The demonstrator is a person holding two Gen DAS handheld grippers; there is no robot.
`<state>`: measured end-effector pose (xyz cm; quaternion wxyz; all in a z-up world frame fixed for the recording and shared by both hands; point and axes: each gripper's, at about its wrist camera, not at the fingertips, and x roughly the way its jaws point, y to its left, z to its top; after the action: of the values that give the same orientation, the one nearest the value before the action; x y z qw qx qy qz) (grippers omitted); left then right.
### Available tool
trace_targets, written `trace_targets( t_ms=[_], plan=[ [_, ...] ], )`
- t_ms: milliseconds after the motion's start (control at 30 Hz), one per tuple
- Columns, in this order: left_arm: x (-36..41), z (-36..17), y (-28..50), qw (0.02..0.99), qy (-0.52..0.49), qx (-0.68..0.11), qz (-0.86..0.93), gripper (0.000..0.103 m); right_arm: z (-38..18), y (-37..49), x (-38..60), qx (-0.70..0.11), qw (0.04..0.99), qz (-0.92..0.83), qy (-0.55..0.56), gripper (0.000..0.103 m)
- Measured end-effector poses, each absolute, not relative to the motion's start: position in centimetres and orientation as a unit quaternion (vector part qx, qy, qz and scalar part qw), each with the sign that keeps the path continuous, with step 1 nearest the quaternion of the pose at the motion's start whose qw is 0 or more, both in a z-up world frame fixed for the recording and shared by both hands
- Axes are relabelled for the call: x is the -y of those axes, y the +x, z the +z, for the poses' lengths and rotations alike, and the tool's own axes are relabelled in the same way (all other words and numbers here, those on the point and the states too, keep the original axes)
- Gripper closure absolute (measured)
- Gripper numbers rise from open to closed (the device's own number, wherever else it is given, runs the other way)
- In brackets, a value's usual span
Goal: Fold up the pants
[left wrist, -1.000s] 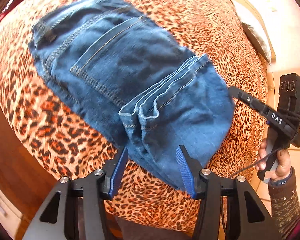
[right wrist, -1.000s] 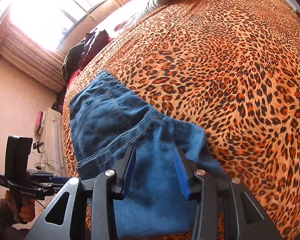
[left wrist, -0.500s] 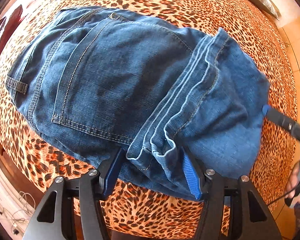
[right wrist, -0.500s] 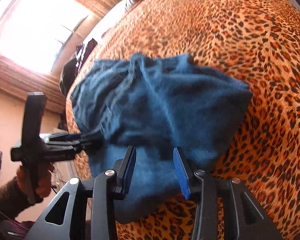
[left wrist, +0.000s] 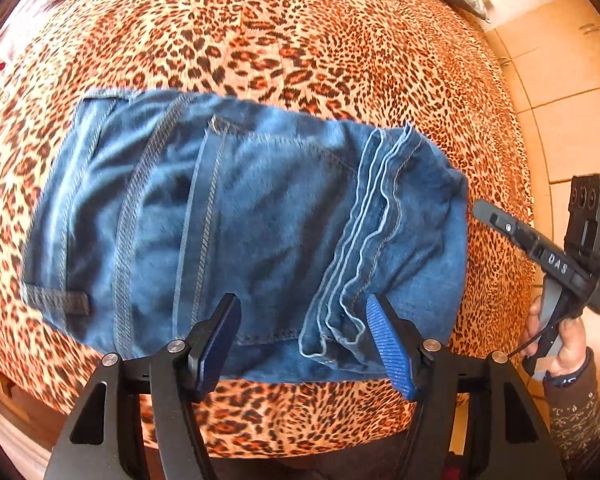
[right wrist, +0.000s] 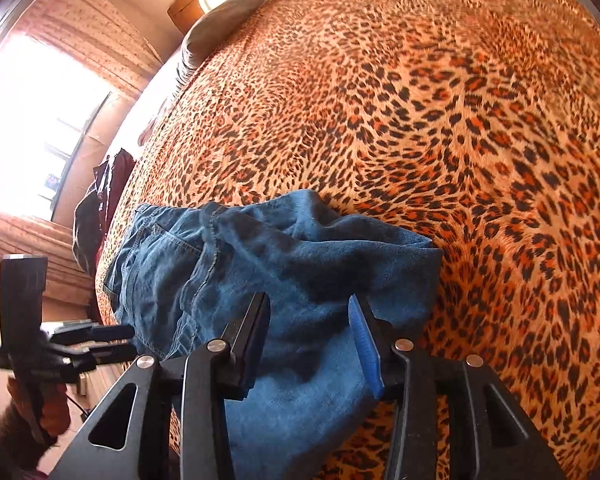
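A: What lies on the bed (left wrist: 340, 40)?

B: The folded pants (left wrist: 240, 220), flat near its front edge.

A: How is the left claw (left wrist: 304, 340) held?

B: Tilted steeply downward above the hems; its jaws have just been opening, and they pinch nothing.

A: And the right claw (right wrist: 310, 344)?

B: Also pointing down, jaws apart over the denim, a hand (left wrist: 560, 340) around its handle.

Bedroom in a home, def. Big bed (right wrist: 440, 128) w/ leopard-print cover fills most of both views; grey pillow (right wrist: 224, 20) at the head end, wooden headboard (right wrist: 180, 10) behind it. Bright window (right wrist: 32, 120) w/ reddish curtains (right wrist: 96, 28) on one side. Dark clothes (right wrist: 96, 216) heaped at the bed's edge. Tiled floor (left wrist: 572, 120) beside the bed.
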<state>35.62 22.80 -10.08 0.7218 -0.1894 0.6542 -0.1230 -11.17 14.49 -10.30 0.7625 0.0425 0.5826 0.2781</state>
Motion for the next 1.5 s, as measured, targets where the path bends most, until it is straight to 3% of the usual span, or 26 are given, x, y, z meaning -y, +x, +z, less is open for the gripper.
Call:
trace_targets(
  t_ms=[167, 233, 300, 533, 767, 1100, 1500],
  plan=[
    [-30.4, -8.4, 40.8, 0.715, -0.151, -0.657, -0.188, 0.031, -7.5, -17.6, -19.7, -0.548, 0.806, 0.22, 0.036, 0.049],
    [-33.0, -7.9, 42.9, 0.709, -0.131, -0.657, -0.222, 0.021, -7.4, -20.1, -23.6, -0.548, 0.811, 0.202, 0.039, 0.049],
    [-34.9, -8.0, 44.9, 0.706, -0.09, -0.662, -0.238, 0.021, -7.8, -22.8, -27.5, -0.546, 0.816, 0.187, 0.029, 0.044],
    [-37.2, -10.9, 50.5, 0.659, -0.03, -0.705, -0.26, 0.021, -10.5, -29.0, -41.4, -0.535, 0.819, 0.197, -0.066, 0.042],
    [-36.0, -13.7, 54.0, 0.607, -0.041, -0.731, -0.308, 0.021, -13.4, -32.0, -50.8, -0.491, 0.821, 0.21, -0.203, 0.04],
    [-32.2, -17.1, 57.3, 0.533, 0.04, -0.762, -0.365, 0.019, -17.7, -34.9, -56.6, -0.42, 0.812, 0.132, -0.383, 0.038],
    [-29.7, -18.3, 56.9, 0.485, 0.101, -0.778, -0.386, 0.008, -18.9, -32.5, -57.8, -0.376, 0.828, 0.06, -0.411, 0.038]
  ],
)
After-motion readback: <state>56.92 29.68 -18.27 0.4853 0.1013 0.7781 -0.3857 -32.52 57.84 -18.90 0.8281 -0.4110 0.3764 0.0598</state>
